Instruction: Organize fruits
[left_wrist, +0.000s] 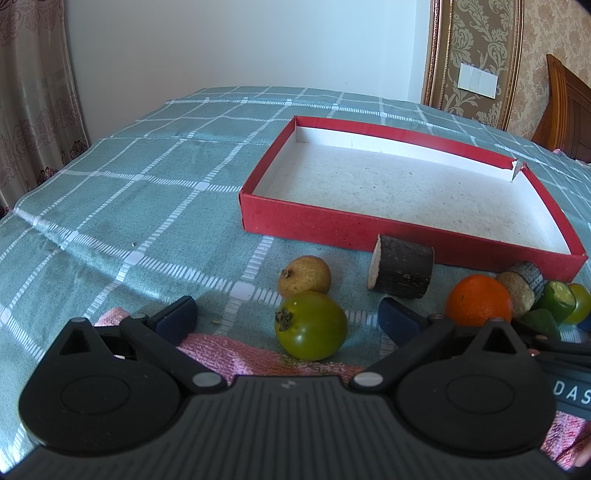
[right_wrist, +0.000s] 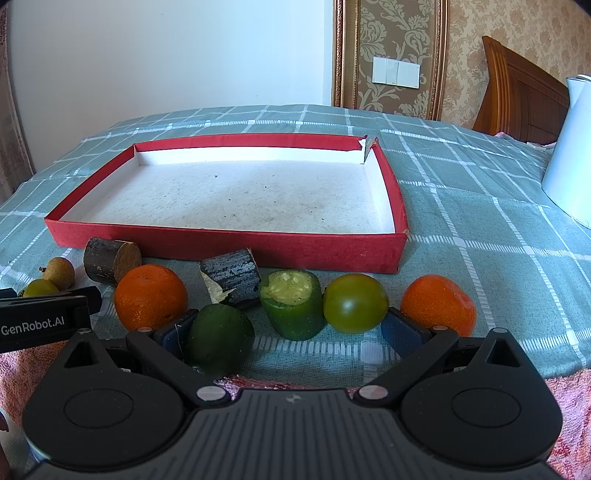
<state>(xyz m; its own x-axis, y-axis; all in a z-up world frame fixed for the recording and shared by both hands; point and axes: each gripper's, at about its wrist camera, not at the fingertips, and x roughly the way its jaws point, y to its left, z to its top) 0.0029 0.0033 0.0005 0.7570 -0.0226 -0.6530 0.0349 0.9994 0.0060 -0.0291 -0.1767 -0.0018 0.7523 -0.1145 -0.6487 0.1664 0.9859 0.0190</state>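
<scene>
- Nearest our cameras, both tools hang low over the near edge of the cloth: our left hand-held gripper (left_wrist: 286, 317) is spread wide and holds nothing, with a green tomato (left_wrist: 311, 325) between its blue fingers but touched by neither; our right hand-held gripper (right_wrist: 286, 330) is spread just as wide and is equally unladen.
- Beneath everything we see a teal checked cloth (right_wrist: 480, 221) over the surface, with a pink towel (left_wrist: 236, 352) along its near edge.
- Behind the fruit lies a shallow red box (right_wrist: 229, 242), its pale floor bare and its far right corner torn.
- At the far right of the right wrist view we see part of a white kettle (right_wrist: 569, 155).
- In front of the box we count two oranges: one (right_wrist: 149, 297) at left, one (right_wrist: 437, 304) at right, outside the right finger.
- Between the right tool's fingers sit a dark green piece (right_wrist: 219, 338) touching the left finger, a cut green chunk (right_wrist: 291, 308) showing pale flesh, and a second green tomato (right_wrist: 354, 303).
- Two dark bark-covered cylinders (right_wrist: 110, 258) (right_wrist: 231, 278) lie on their sides just beside the box wall.
- Smallest, a brownish round fruit (left_wrist: 303, 275) sits just behind the first tomato.
</scene>
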